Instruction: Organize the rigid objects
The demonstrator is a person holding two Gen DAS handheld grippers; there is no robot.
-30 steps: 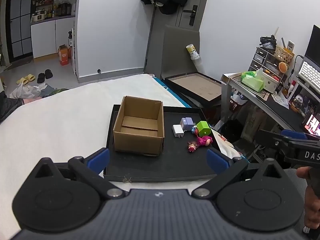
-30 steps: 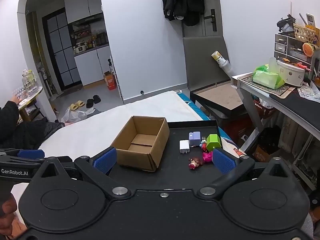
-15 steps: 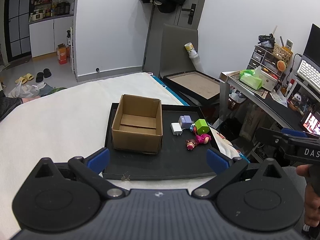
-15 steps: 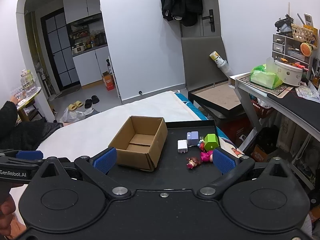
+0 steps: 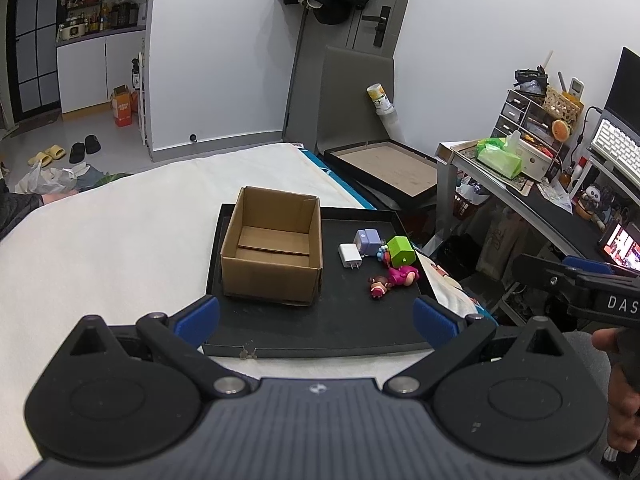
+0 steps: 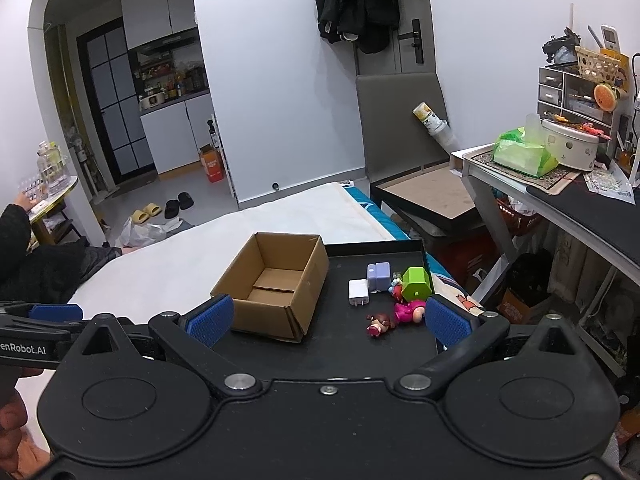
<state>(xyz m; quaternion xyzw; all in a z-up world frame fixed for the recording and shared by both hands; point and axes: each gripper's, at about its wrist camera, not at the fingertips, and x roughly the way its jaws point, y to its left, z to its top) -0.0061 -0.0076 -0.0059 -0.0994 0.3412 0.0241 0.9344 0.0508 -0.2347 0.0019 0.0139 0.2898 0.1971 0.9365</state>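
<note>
- lying under everything, the bed (image 5: 100, 240) carries a black tray (image 5: 312, 332), and all the task's things sit on that tray.
- the box (image 5: 272, 248) stands open-topped and empty on the tray's left half; from the right wrist view its inside floor shows more fully.
- the toys are clustered right of the box, well apart from both grippers: a green block (image 5: 401, 251), a purple block (image 5: 369, 240), a white charger (image 5: 350, 255) and a pink doll (image 5: 394, 279) lying on its side, its long axis running left to right.
- the left gripper (image 5: 316, 316) hovers over the tray's near edge, jaws wide, nothing between them; the box lies straight ahead, the toys ahead and to the right.
- the right gripper (image 6: 326, 318) is also spread wide and empty; the doll (image 6: 396, 317) sits just ahead, between its fingertip lines, so i judge this arm the nearer for a first pick.
- only the left view shows the right gripper's side and the hand (image 5: 622, 408) holding it; only the right view shows a person's dark sleeve (image 6: 16, 236) at far left.
</note>
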